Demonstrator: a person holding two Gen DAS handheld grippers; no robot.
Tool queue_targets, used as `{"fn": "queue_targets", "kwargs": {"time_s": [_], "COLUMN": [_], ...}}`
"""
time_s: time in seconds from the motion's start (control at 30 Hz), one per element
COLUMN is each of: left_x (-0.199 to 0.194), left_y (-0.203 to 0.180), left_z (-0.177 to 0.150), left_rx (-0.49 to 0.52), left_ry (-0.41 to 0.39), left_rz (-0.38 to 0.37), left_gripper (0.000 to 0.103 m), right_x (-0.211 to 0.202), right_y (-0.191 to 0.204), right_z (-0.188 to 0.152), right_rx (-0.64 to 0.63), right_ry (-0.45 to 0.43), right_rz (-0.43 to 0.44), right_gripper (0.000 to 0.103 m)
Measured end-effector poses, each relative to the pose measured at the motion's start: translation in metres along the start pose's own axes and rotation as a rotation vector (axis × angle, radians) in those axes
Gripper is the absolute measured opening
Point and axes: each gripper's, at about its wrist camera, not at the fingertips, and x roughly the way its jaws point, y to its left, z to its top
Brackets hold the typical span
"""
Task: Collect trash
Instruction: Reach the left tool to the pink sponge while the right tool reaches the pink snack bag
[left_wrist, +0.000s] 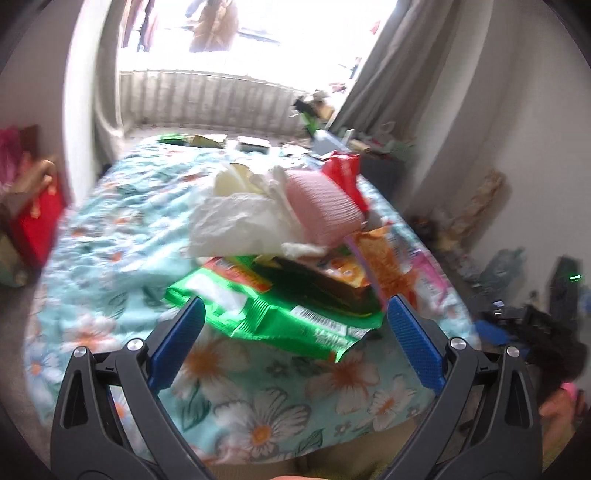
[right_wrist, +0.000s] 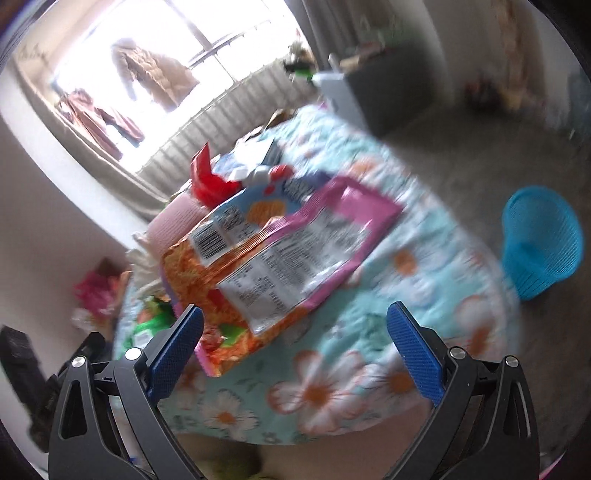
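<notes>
Hovering left gripper (left_wrist: 295, 314) agape over green wrapper (left_wrist: 280, 314), right gripper (right_wrist: 295, 325) likewise

Left gripper (left_wrist: 295, 314) and right gripper (right_wrist: 295, 325): black plastic arms with triangular cut-outs, silver round screws at the pivots, and blue textured pads (left_wrist: 181, 343) on each finger.
</notes>
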Motion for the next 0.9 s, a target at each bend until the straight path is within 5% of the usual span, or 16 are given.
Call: {"fn": "queue_targets", "kwargs": {"time_s": [0.23, 0.53, 0.73, 0.9], "left_x": [0.001, 0.014, 0.042, 0.083], "left_y": [0.013, 0.015, 0.025, 0.037], "left_z": [0.016, 0.037, 0.083, 0.105], "left_rx": [-0.02, -0.021, -0.123, -0.241], "left_ry": [-0.06, -0.031, 0.025, 0.155], "left_rz": [-0.082, -0.13, -0.218, -0.274], "left_gripper": [0.095, 0.092, 0.069, 0.049], "right_x": [0.049, 0.065, 0.079, 0.083], "right_y": [-0.02, -0.048, -0.067, -0.076], "right_z": [0.01, 0.021, 0.028, 0.025], "right_rx": [0.158, 0.294, 0.384, 0.412], "right_ry": [0.117, 0.097, 0.087, 0.088], "right_rz": [0.142, 0.275, 0.381, 0.434], "right_gripper": [0.081, 0.065, 0.048, 0.042]}}
